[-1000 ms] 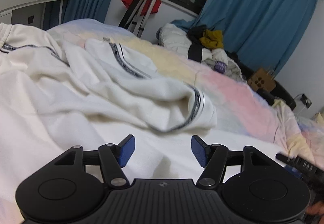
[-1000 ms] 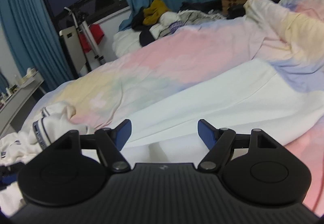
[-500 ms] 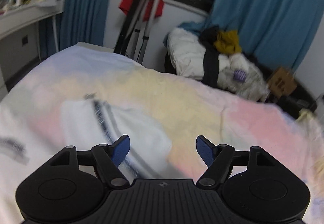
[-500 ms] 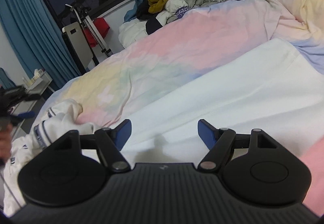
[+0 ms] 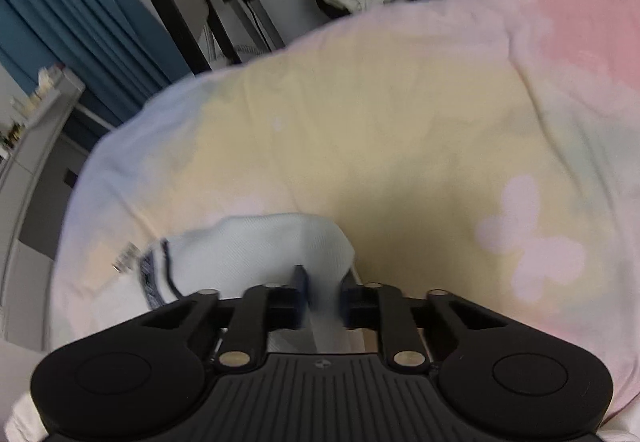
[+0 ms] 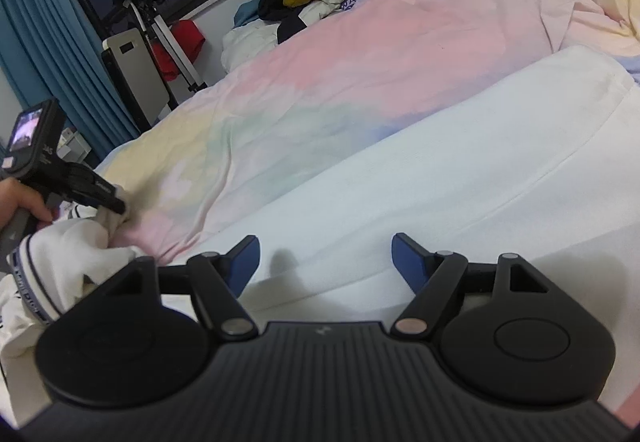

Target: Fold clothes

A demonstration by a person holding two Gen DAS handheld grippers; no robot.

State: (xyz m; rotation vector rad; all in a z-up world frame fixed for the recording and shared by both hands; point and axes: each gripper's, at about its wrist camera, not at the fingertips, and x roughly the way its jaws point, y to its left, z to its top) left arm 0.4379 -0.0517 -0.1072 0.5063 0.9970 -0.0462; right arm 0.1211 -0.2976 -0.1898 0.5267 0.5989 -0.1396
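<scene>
Left gripper [image 5: 322, 302] fingers just closed, pinching bunched end of white garment [image 6: 420, 178] at left, on bed [image 5: 400, 122]. Right gripper [image 6: 325, 262] fingers wide open above garment's flat part, holding nothing. Folding barely started; most left.

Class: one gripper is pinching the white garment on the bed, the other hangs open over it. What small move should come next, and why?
Probably lower the right gripper onto the white garment and close on it. The left gripper has just closed on a bunched fold, while the right one is open above smooth cloth; folding likely needs two holds.
</scene>
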